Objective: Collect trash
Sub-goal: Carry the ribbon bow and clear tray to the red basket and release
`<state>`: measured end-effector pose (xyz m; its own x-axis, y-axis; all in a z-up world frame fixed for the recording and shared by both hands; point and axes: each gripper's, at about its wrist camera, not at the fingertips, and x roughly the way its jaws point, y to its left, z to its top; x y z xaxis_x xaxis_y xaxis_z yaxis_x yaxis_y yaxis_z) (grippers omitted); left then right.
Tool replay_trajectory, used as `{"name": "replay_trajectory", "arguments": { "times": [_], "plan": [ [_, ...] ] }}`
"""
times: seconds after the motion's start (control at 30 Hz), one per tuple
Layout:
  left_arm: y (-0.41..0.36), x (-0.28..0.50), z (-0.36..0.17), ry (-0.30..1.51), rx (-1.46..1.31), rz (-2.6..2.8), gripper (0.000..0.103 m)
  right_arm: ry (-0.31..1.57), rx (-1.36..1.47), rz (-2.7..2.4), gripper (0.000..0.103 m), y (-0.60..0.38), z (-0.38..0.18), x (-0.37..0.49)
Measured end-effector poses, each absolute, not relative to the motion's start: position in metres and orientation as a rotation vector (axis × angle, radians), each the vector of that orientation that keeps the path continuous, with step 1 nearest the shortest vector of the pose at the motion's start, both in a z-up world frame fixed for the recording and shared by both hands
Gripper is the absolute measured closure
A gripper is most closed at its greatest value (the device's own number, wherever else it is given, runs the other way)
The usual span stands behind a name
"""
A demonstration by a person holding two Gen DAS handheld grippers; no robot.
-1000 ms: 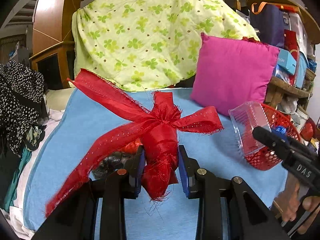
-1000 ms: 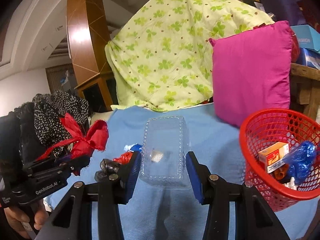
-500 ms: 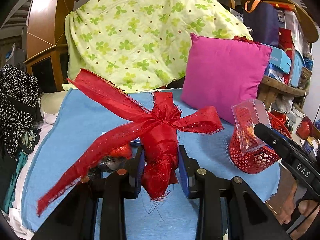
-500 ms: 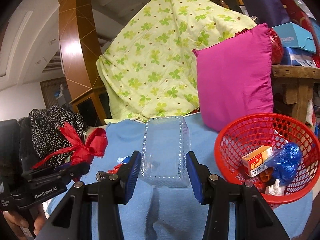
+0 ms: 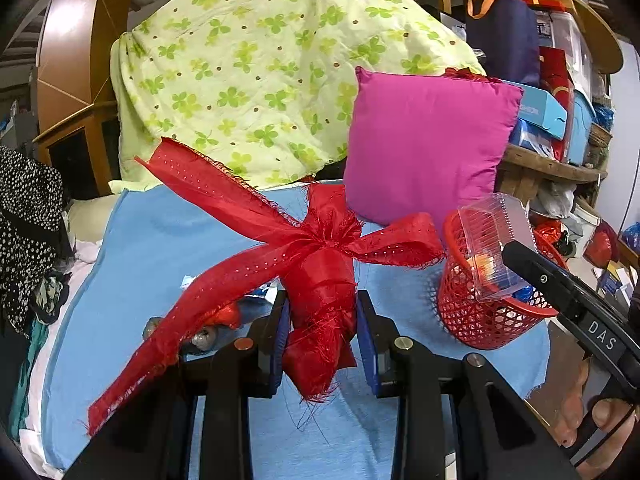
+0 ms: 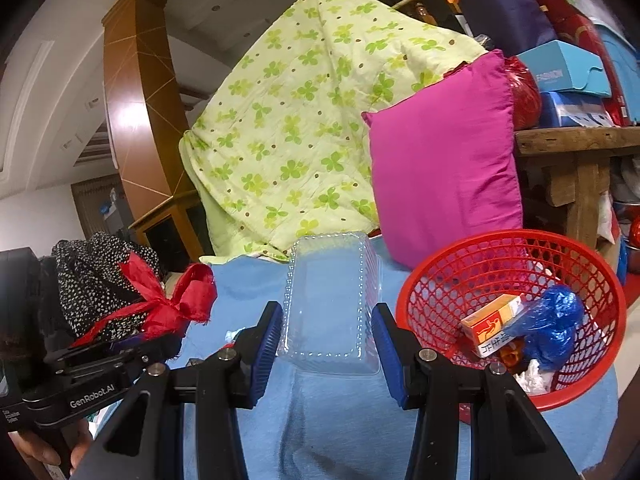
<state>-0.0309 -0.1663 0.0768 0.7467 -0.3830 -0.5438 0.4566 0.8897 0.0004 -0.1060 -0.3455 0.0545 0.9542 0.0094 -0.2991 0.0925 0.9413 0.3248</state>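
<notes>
My left gripper (image 5: 323, 332) is shut on a frayed red ribbon bow (image 5: 320, 276) and holds it above the blue cloth (image 5: 160, 240). My right gripper (image 6: 326, 340) is shut on a clear plastic clamshell box (image 6: 330, 308); it also shows in the left wrist view (image 5: 496, 240), held over the rim of the red mesh basket (image 5: 480, 320). In the right wrist view the basket (image 6: 440, 280) sits to the right of the box and holds a small orange carton (image 6: 494, 322), a blue bag (image 6: 552, 328) and white paper. The bow (image 6: 168, 304) shows at left.
A pink pillow (image 5: 428, 148) and a green clover blanket (image 5: 260, 80) lean behind the blue cloth. Small trash pieces (image 5: 208, 328) lie on the cloth near the left gripper. Spotted black clothes (image 5: 28, 232) pile at left. A cluttered wooden shelf (image 6: 580, 140) stands at right.
Both grippers have moved toward the red basket with their loads. The clear box now sits over the basket's rim in the left wrist view, and the basket looks nearer.
</notes>
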Motion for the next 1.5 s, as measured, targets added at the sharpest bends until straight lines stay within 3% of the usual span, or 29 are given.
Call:
{"name": "replay_trajectory", "arguments": {
  "times": [0.83, 1.27, 1.33, 1.4, 1.5],
  "plan": [
    [-0.242, -0.029, 0.089, 0.550, 0.194, -0.597, 0.069, 0.229, 0.510, -0.185, 0.054, -0.413, 0.057, -0.138],
    [-0.327, -0.022, 0.082, 0.571, 0.260, -0.739, 0.068, 0.208, 0.796, -0.268, 0.052, -0.484, 0.036, -0.150],
    [-0.340, -0.021, 0.076, 0.580, 0.281, -0.752, 0.062, 0.220, 0.837, -0.276, 0.048, -0.491, 0.031, -0.151],
    [-0.347, -0.021, 0.070, 0.585, 0.299, -0.762, 0.039, 0.233, 0.876, -0.280, 0.037, -0.497, 0.026, -0.151],
    [-0.350, -0.024, 0.063, 0.572, 0.318, -0.767, 0.035, 0.227, 0.891, -0.294, 0.036, -0.500, 0.024, -0.154]
  ]
}}
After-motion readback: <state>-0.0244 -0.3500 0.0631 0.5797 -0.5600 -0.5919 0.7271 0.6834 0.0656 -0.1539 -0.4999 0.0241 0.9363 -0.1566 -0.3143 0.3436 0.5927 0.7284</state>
